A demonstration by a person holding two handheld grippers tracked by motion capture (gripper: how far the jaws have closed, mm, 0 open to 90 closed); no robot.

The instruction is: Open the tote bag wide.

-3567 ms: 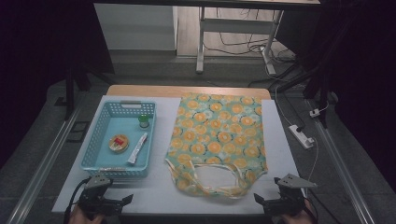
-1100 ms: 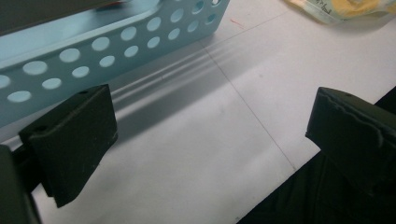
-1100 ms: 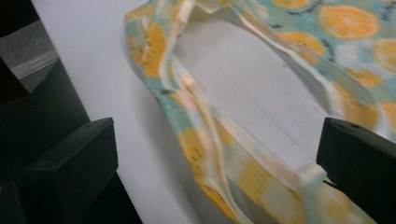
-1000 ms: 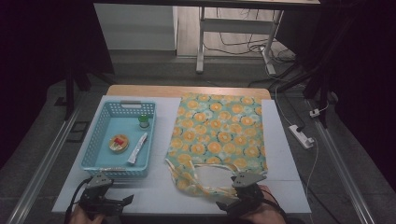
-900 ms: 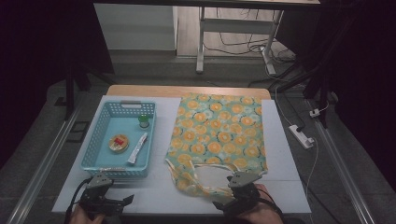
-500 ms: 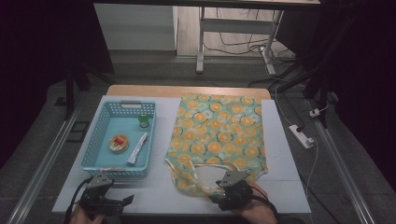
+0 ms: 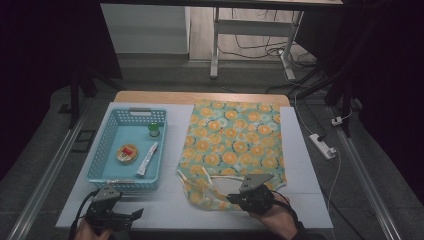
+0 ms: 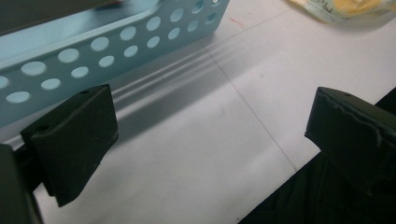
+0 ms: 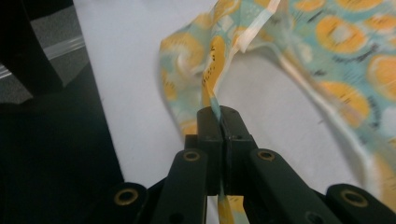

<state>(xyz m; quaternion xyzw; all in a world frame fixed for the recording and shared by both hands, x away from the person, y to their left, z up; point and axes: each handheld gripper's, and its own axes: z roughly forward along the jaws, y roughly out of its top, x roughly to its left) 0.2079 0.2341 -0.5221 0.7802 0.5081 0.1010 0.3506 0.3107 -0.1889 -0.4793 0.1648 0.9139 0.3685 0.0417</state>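
One right hand-held gripper (image 9: 219,116) pinches cloth bag (image 9: 336,60), angled low

Teal cloth bag (image 7: 232,142) patterned with orange and yellow circles, pale cream trim along handles. Light blue perforated basket (image 7: 111,177) holding a green-topped item (image 7: 154,130), a round red and tan item (image 7: 127,153), and a white tube (image 7: 147,159), perhaps. White table (image 7: 305,165). Black grippers (image 7: 236,197).

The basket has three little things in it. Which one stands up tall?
The small bottle with the green cap, at the far end of the blue basket. The round tin and white tube lie flat.
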